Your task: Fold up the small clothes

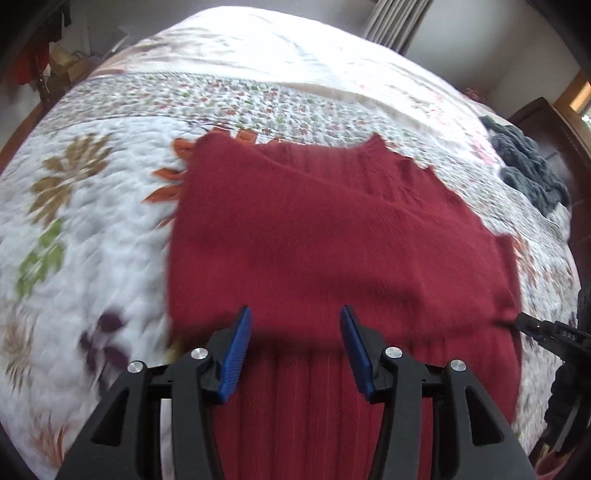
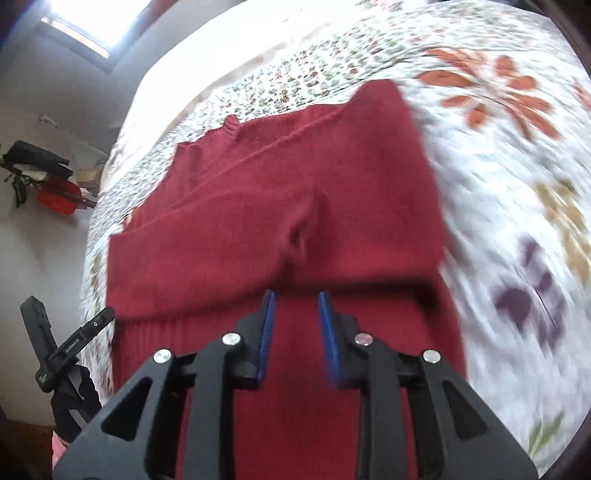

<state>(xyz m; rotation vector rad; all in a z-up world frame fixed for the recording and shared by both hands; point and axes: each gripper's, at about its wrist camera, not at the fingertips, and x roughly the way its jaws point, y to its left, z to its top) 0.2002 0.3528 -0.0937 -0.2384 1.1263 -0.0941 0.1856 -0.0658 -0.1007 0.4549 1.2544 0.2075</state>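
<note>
I log a bed under a white floral quilt (image 1: 110, 229), a dark grey knitted garment (image 1: 528, 166) lying at its far edge, grey curtains (image 1: 399, 22) beyond, a bright window (image 2: 92, 22), and a red item (image 2: 57, 197) by the wall.

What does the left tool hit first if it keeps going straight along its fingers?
Most likely the red sweater: the left tool is open, pointing over its folded edge, with knit filling the view ahead. Beyond lies the floral quilt. Height above the fabric is unclear.
</note>
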